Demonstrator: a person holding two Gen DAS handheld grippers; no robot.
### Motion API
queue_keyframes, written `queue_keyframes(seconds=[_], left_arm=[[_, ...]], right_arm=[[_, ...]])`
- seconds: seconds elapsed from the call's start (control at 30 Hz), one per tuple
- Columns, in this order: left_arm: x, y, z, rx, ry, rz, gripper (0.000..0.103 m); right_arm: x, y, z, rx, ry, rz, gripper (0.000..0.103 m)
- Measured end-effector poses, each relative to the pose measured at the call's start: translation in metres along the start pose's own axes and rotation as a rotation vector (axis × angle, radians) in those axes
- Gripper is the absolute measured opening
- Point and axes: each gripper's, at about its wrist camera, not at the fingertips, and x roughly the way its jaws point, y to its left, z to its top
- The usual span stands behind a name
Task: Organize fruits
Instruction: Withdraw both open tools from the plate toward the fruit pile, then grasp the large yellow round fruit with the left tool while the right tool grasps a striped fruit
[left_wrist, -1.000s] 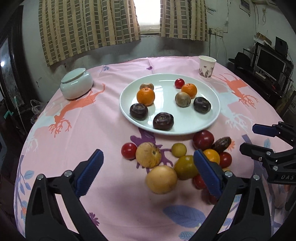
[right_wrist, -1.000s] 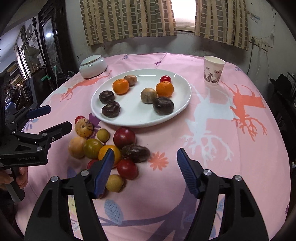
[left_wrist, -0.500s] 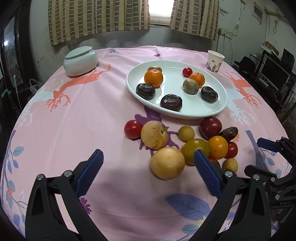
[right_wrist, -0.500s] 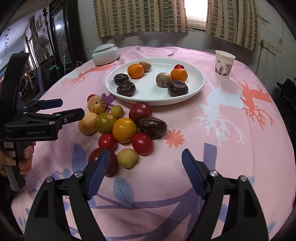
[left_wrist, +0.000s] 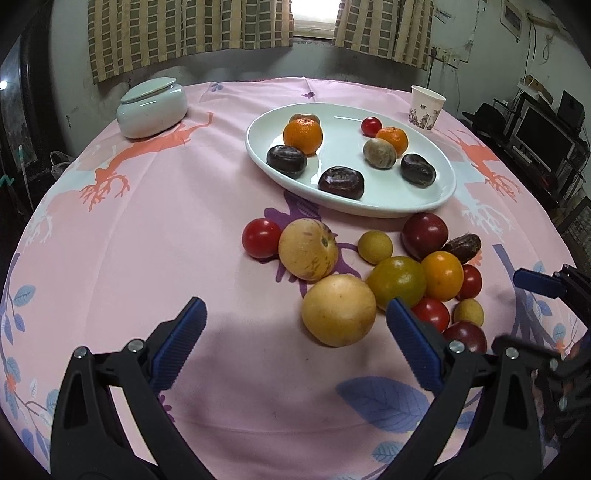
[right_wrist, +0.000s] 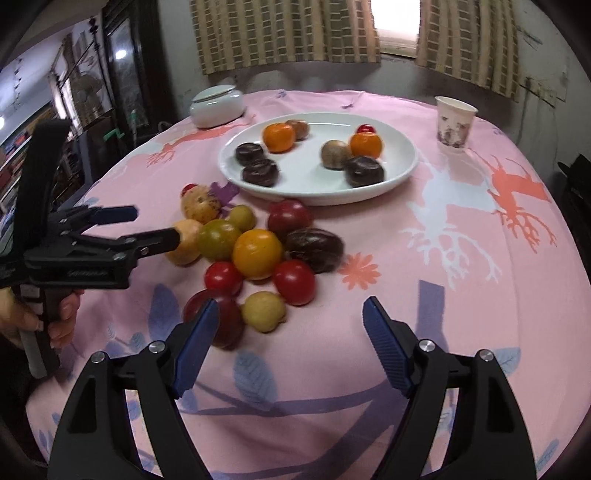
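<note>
A: While both claws hover low over the round surface (left_wrist: 155, 229) under its pink printed cloth, how do they stand?

B: The left claw (left_wrist: 295, 339) has its blue-padded fingers (left_wrist: 177, 343) spread wide with nothing between them; the right claw (right_wrist: 288, 339) is likewise parted and holds nothing. In the right wrist view the left claw appears from the side, gripped by a hand (right_wrist: 33, 317).

A: What lies nearest?

B: From the left wrist view, a large pale yellow round fruit (left_wrist: 338, 310) sits just ahead of the left claw, touching a green-yellow round fruit (left_wrist: 397, 282). From the right wrist view, a dark red plum (right_wrist: 218, 321) sits at that claw's left finger, beside a small yellow fruit (right_wrist: 264, 310).

A: And the rest of the loose pile?

B: A bright orange round fruit (right_wrist: 256, 253) sits in the middle, with two red tomatoes (right_wrist: 223, 277) in front of it and a dark brown wrinkled fruit (right_wrist: 314, 249) to its right. Further back are a speckled yellow apple-like fruit (left_wrist: 308, 249) touching a red tomato (left_wrist: 261, 237), a small yellow-green fruit (left_wrist: 375, 246) and a deep red round fruit (left_wrist: 424, 235).

A: Beyond that?

B: A white oval plate (left_wrist: 439, 173) holds three dark brown fruits (left_wrist: 341, 181), two mandarins (left_wrist: 303, 136), a tan round fruit (left_wrist: 379, 153), a small red one (left_wrist: 371, 125) and a brownish one partly hidden. Farthest stand a pale green lidded ceramic jar (left_wrist: 151, 107) and a white patterned paper cup (left_wrist: 426, 107).
</note>
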Motion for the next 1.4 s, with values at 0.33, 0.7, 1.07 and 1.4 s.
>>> queue_keyframes(seconds=[0.33,0.7,1.07,1.4], left_arm=[[0.003,-0.003,-0.002,0.012,0.019,-0.001,0.100],[0.013,-0.006,-0.006,0.032,0.040,0.014,0.099],[0.027,-0.012,-0.011,0.053,0.038,0.011,0.091],[0.012,-0.023,-0.010,0.080,0.028,-0.074,0.046]], right_arm=[[0.000,0.040,-0.010,-0.176,-0.030,0.013,0.080],[0.002,-0.016,0.001,0.112,-0.043,-0.013,0.080],[0.004,-0.011,0.000,0.086,-0.034,-0.017,0.080],[0.004,-0.008,0.000,0.071,-0.035,-0.032,0.080]])
